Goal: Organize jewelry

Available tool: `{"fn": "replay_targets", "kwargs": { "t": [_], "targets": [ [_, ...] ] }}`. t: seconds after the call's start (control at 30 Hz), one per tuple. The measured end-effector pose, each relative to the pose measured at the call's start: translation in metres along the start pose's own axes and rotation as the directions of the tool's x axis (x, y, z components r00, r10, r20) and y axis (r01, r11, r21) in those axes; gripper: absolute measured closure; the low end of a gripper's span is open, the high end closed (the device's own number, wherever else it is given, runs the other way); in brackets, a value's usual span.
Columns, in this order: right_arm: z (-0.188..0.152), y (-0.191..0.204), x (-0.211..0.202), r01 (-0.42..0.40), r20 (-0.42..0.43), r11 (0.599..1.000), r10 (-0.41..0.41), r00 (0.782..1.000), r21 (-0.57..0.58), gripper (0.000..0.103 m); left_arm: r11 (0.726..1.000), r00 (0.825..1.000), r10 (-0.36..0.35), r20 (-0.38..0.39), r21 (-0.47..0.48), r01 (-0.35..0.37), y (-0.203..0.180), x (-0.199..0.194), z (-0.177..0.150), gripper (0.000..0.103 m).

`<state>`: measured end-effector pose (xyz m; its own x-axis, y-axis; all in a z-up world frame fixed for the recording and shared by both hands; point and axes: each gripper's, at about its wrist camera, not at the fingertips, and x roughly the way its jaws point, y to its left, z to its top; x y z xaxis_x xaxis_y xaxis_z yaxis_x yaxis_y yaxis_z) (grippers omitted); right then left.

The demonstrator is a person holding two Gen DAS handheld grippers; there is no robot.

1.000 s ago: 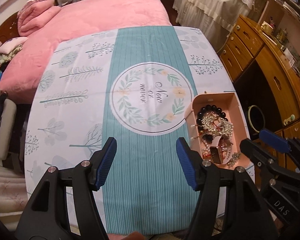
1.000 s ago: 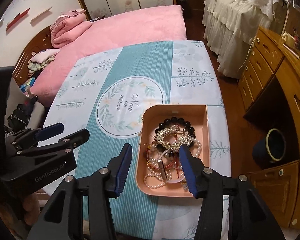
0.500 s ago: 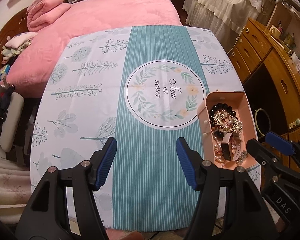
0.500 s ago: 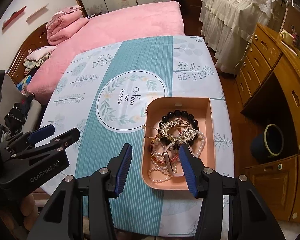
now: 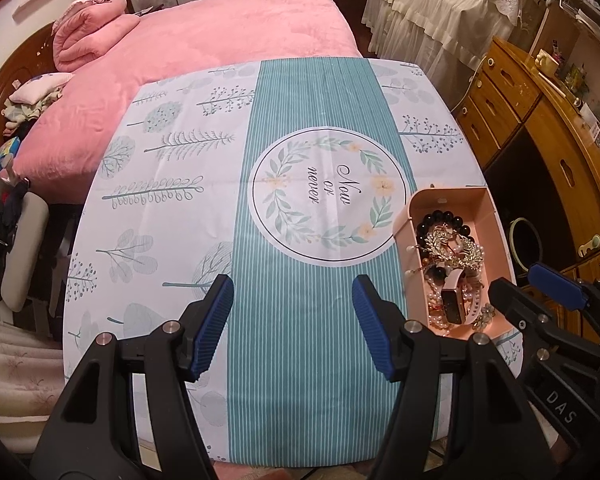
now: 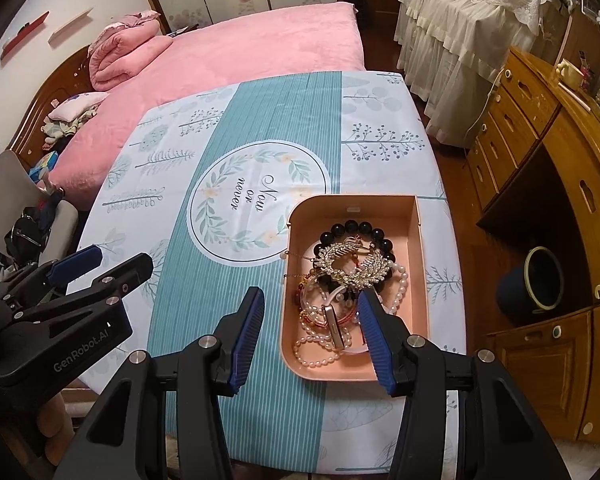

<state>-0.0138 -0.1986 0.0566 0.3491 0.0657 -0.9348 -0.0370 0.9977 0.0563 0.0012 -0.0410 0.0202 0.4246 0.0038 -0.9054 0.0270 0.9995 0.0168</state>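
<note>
Hovering above the bench (image 6: 380, 120), both the left hand-held gripper (image 5: 292, 322) and the right hand-held gripper (image 6: 310, 338) are spread and empty. The jewelry (image 6: 352, 268) lies tangled inside the pink tray (image 6: 418, 280); best lift the topmost brooch alone.

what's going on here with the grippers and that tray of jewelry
A person holds two handheld grippers above a table covered by a printed cloth. A pink tray near the table's right edge holds a tangled pile: a black bead bracelet, a gold leaf brooch, a pearl strand. The right gripper hangs over the tray's near end, the left gripper over bare cloth. Both jaws are open and empty; nothing is sorted yet.
</note>
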Motion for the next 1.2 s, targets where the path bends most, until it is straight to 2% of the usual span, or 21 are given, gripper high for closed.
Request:
{"fn": "replay_targets", "kwargs": {
  "t": [1.2],
  "targets": [
    [0.003, 0.005, 0.014, 0.009, -0.017, 1.0, -0.009, 1.0, -0.017, 0.053, 1.0, 1.0, 0.002, -0.006, 0.013, -0.001, 0.009, 0.006, 0.001, 0.044]
  ]
}}
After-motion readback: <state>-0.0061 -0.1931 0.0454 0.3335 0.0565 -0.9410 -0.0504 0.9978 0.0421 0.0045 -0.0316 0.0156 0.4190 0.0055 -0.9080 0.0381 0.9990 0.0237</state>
